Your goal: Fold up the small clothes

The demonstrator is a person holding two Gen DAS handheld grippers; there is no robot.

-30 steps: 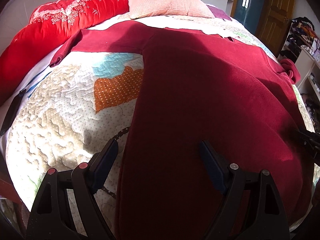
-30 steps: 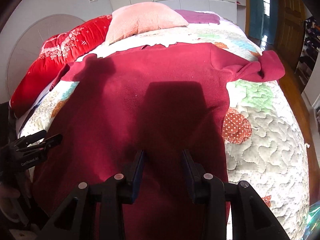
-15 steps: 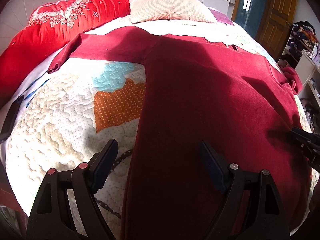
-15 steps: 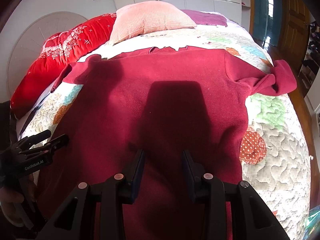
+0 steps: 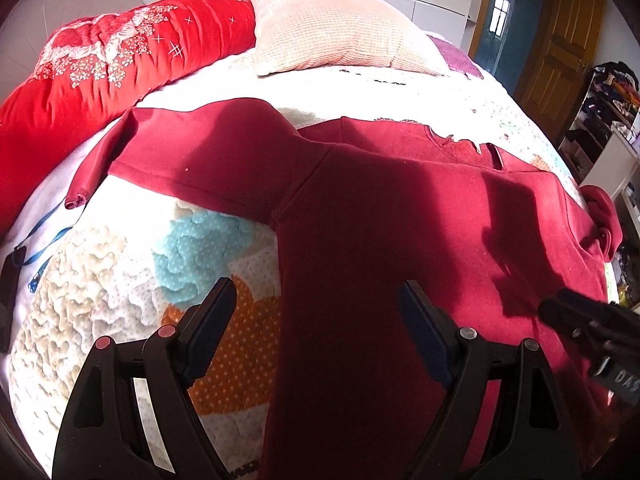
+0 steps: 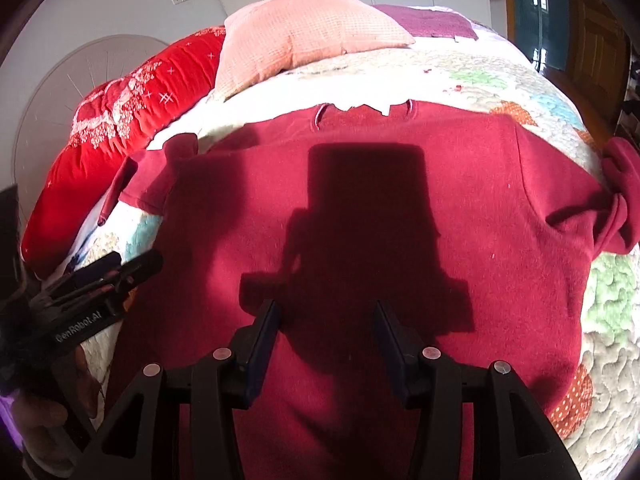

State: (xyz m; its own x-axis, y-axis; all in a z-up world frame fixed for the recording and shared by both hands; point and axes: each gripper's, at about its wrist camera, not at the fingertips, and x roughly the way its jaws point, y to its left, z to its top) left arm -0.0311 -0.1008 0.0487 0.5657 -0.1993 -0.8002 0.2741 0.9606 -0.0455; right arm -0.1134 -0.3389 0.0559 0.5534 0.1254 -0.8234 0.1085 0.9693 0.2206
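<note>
1. Spread wide, the left gripper (image 5: 316, 304) hangs over the sweater's (image 5: 400, 248) left side edge, one finger (image 5: 210, 316) above the quilt (image 5: 92, 320) and the other above red cloth, with nothing pinched.
2. Jaws of the right gripper (image 6: 326, 328) are opening over the sweater's (image 6: 360, 220) lower body, and nothing sits between the pads, which press on no cloth.
3. Beyond the sweater's collar, a patchwork quilt of cream, teal, orange and green covers the bed, lit by hard sun that throws the grippers' shadows onto the cloth.
4. Past the collar lies a pink pillow (image 5: 332, 24); to the sweater's left runs a rolled red blanket (image 5: 100, 64) with white embroidery.
5. Farther back from the sweater stand pale cupboards, and off its right side a wooden door (image 5: 560, 52) and cluttered shelves (image 5: 600, 108).
6. Flat on the quilt, the sweater lies with its collar toward the pillow and its hem toward the cameras, so its long axis runs from near to far.
7. Its left sleeve (image 5: 192, 152) stretches straight out sideways toward the blanket; the right sleeve (image 6: 624, 196) is bunched at the bed's right edge.
</note>
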